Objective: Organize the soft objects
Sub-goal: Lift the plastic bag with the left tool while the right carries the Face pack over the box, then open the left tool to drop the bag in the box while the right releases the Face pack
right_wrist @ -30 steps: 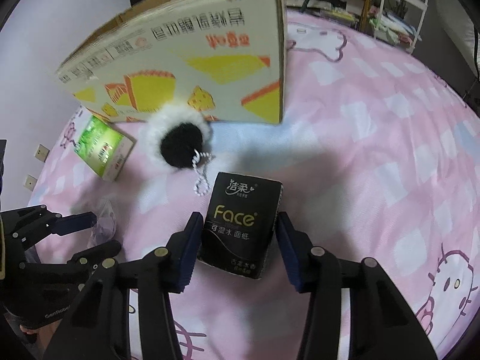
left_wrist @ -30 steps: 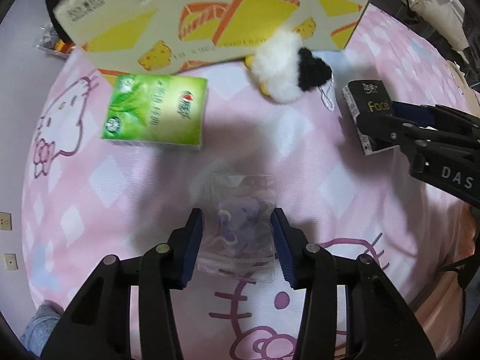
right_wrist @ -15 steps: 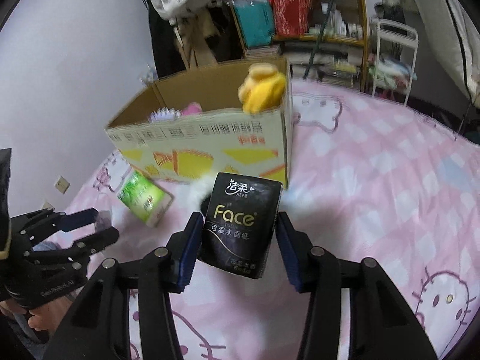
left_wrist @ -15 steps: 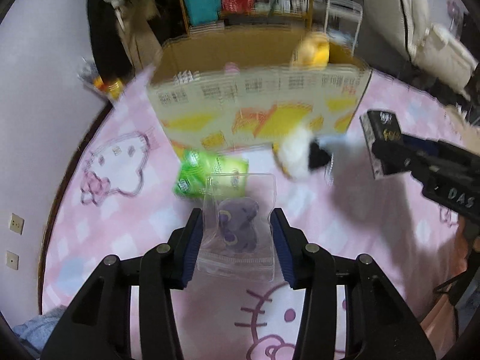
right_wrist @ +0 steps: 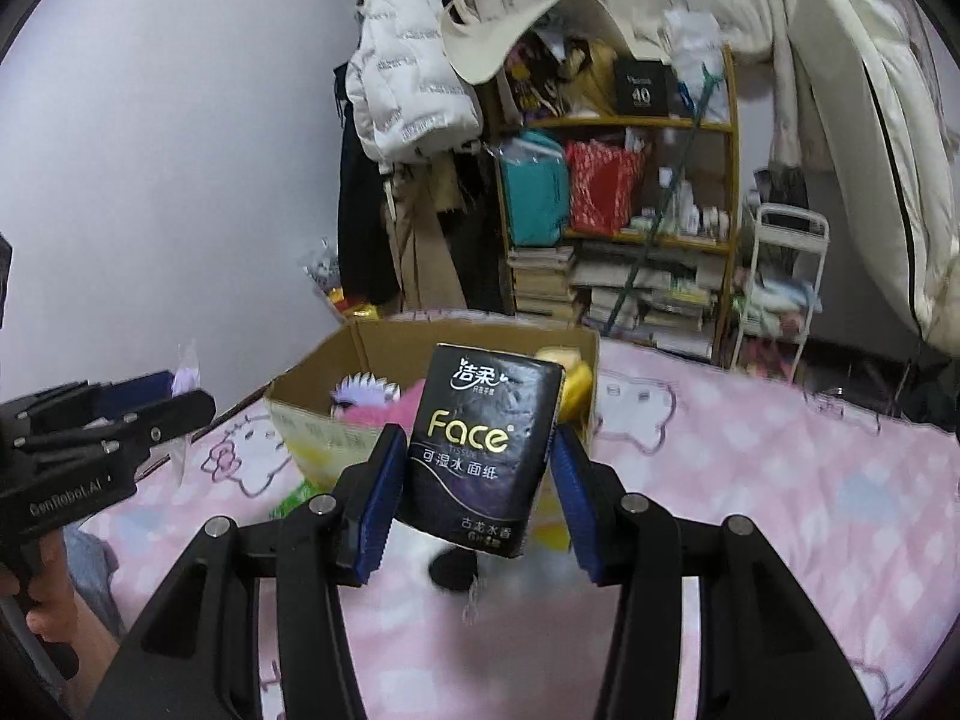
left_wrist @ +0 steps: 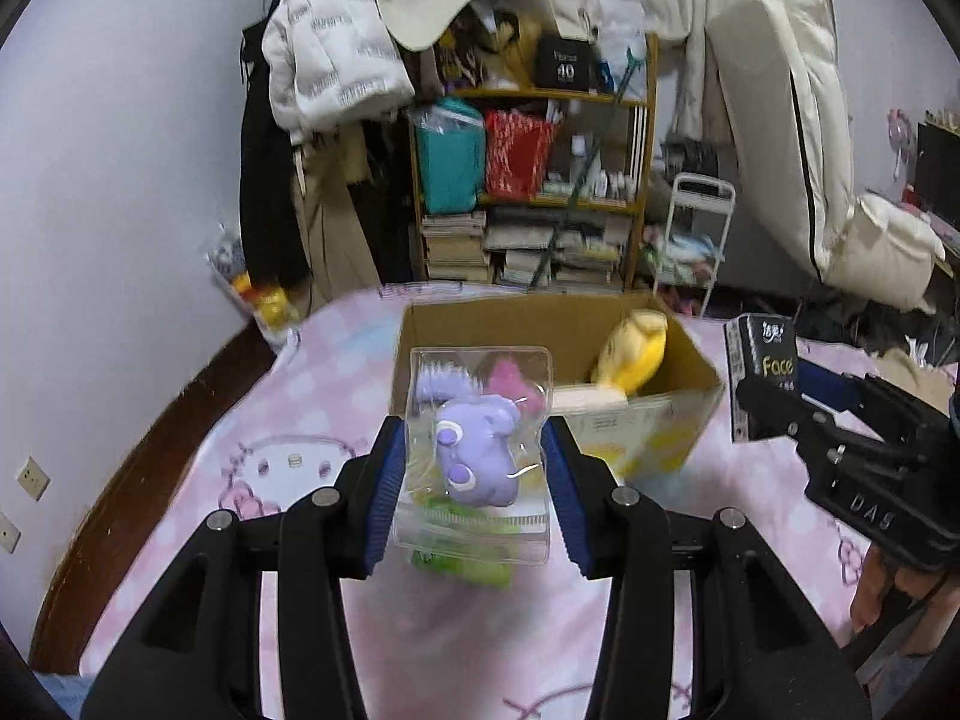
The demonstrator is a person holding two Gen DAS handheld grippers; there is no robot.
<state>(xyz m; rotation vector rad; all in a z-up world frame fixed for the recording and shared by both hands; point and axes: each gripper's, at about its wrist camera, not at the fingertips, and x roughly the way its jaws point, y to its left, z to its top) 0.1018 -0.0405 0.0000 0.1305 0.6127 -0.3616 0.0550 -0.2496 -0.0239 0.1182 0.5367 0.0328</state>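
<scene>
L gripper [left_wrist: 474,474]: jaws clamped on clear bag [left_wrist: 480,516] w/ purple toy [left_wrist: 477,459] inside, held in air in front of box. R gripper [right_wrist: 480,483]: jaws clamped on black tissue pack [right_wrist: 483,447], also lifted, upright. Cardboard box [left_wrist: 660,420] open on pink bedspread [right_wrist: 750,480]; yellow plush [left_wrist: 633,351], pink plush [right_wrist: 384,414] inside. Green pack [left_wrist: 462,567] on bedspread below bag. Cluttered shelf [left_wrist: 540,192] behind.

Both my tongs are now lifted off the bed: the bagged purple toy [left_wrist: 477,461] and black tissue pack [right_wrist: 486,447] hang level with the cardboard box [left_wrist: 672,426].
</scene>
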